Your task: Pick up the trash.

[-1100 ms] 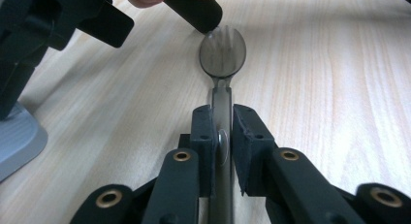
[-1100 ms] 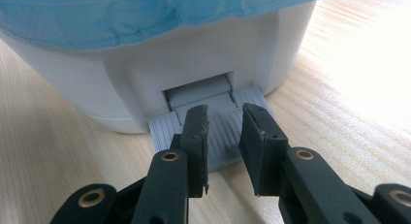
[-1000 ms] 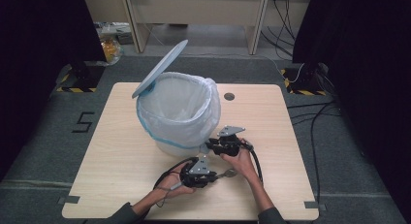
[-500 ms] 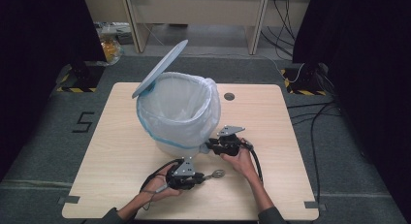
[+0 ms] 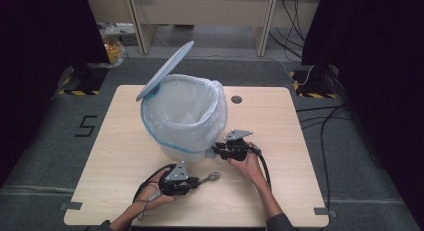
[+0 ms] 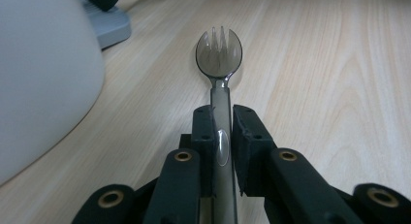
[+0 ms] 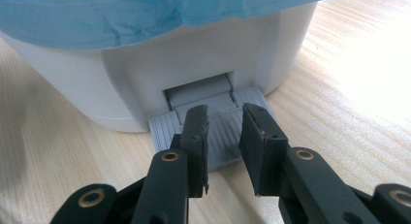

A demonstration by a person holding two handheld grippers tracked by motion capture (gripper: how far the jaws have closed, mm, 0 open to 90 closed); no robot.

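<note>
One white pedal bin (image 5: 187, 141) stands near the middle of the wooden table (image 5: 300, 141), lined with one pale blue bag (image 5: 185, 116), and its single round lid (image 5: 165, 71) is tipped up toward 11 o'clock. From the bin, two grippers sit on the near side, one in each of the person's hands.

The left gripper (image 5: 192, 182), at about 6 o'clock from the bin, is clamped on the handle of one dark translucent spork (image 5: 212, 177). In the left gripper view the handle runs up between the two black pads (image 6: 247, 146), and the spork's bowl (image 6: 219, 52) points to 12 o'clock, just above the table surface.

The right gripper (image 5: 217, 151), at about 4 o'clock from the bin, has its jaws parted with nothing between them. In the right gripper view its two fingertips (image 7: 257, 136) rest over the one grey ribbed foot pedal (image 7: 228, 132) at the bin's base; whether they press it I cannot tell.

One dark round hole (image 5: 236, 99) lies in the table at 2 o'clock from the bin.
</note>
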